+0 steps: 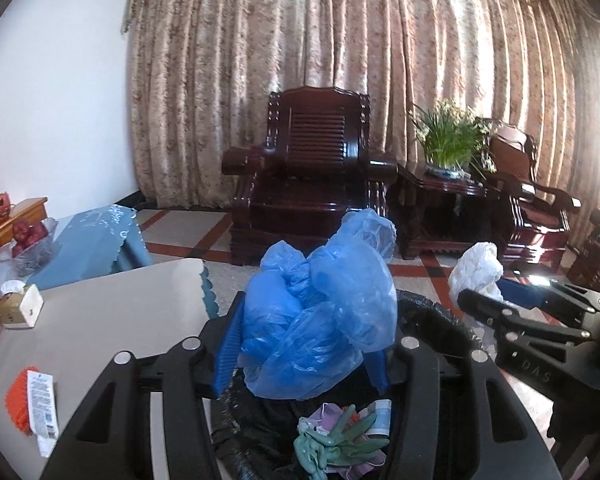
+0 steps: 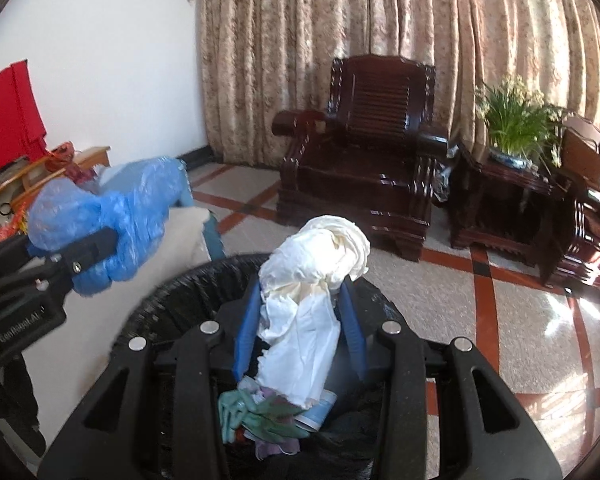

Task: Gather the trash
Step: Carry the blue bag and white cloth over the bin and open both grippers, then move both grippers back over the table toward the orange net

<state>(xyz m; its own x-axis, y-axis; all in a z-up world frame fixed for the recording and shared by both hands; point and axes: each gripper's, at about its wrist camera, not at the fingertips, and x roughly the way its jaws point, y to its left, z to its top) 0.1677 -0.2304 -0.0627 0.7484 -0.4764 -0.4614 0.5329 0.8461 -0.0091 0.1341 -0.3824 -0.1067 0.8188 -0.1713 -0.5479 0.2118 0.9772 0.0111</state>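
We hold both tongs over the black-lined trash bin (image 2: 188, 292) (ready to drop): left tongs (image 1: 303, 344) clamp crumpled blue plastic (image 1: 319, 312), right tongs (image 2: 300, 320) clamp white tissue (image 2: 311, 292).

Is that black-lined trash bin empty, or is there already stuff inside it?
Not empty. Crumpled green and purple scraps already lie at the bottom of the black-lined trash bin.

Blue plastic bag (image 1: 319, 320), white crumpled paper (image 2: 315, 276), black bin liner (image 2: 188, 292).
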